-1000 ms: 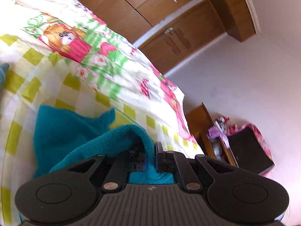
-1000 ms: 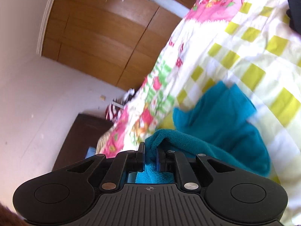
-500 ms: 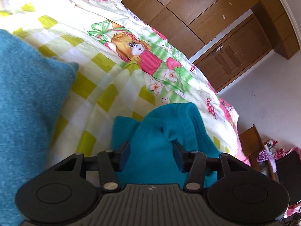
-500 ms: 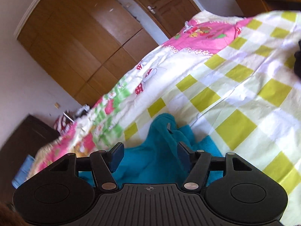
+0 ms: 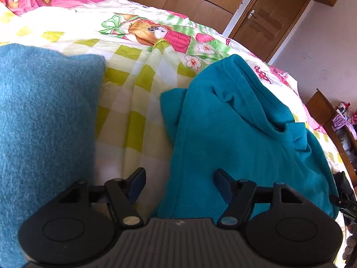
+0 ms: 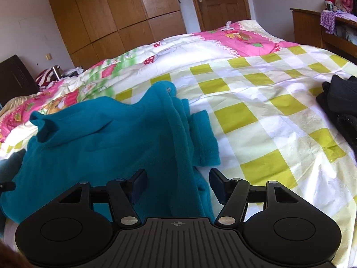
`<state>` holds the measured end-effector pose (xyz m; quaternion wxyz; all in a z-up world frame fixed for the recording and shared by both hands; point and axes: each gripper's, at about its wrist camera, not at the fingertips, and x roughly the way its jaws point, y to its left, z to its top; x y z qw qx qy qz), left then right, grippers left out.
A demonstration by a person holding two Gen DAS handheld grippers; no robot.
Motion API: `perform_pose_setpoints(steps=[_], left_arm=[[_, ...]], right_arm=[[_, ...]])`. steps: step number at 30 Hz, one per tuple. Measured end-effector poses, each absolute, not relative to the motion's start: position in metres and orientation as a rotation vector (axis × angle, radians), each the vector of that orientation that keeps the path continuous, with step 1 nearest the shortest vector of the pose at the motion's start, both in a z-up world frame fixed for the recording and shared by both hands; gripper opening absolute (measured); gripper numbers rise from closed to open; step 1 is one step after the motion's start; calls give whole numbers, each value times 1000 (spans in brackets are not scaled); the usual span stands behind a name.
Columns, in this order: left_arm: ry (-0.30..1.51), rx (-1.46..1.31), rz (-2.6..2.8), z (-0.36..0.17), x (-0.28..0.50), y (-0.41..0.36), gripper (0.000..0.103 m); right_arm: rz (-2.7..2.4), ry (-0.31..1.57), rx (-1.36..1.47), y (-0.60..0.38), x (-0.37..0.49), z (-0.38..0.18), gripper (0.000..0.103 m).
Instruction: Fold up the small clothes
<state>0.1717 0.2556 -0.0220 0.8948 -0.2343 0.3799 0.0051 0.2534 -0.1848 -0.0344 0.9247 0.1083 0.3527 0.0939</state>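
Observation:
A small teal fleece garment [image 5: 241, 129] lies crumpled on the checkered bedspread [image 5: 133, 84]. It also shows in the right wrist view [image 6: 107, 138], with a sleeve [image 6: 204, 138] sticking out to the right. My left gripper [image 5: 179, 184] is open and empty, just above the garment's near left edge. My right gripper [image 6: 178, 184] is open and empty, over the garment's near right edge.
A folded blue-grey knit cloth [image 5: 42, 120] lies left of the garment. Dark clothes [image 6: 341, 102] lie at the bed's right side. Wooden wardrobes [image 6: 116, 13] and a door [image 6: 219, 0] stand beyond the bed. A wooden shelf [image 6: 323, 29] is at the right.
Both grippers were shut on the teal garment and held it up. They have opened and let it drop onto the bed, then drawn back a little.

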Motion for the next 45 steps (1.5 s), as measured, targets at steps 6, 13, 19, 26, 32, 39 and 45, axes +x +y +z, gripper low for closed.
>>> perform_pose_setpoints(steps=[6, 13, 19, 26, 32, 39, 45], left_arm=[[839, -432, -72, -16, 155, 242, 51], [852, -389, -58, -22, 151, 233, 47], [868, -471, -50, -17, 150, 237, 24], [879, -535, -187, 19, 82, 208, 24], [1093, -554, -74, -36, 33, 186, 30], [971, -421, -12, -3, 37, 182, 51], [837, -270, 59, 30, 58, 189, 56]], right_arm=[[252, 825, 259, -193, 249, -43, 31], [295, 833, 280, -204, 242, -42, 28], [307, 885, 369, -204, 260, -49, 6], [431, 865, 291, -222, 180, 17, 5], [263, 1067, 195, -250, 139, -39, 6], [201, 905, 163, -251, 126, -14, 31], [260, 673, -9, -226, 147, 21, 32]])
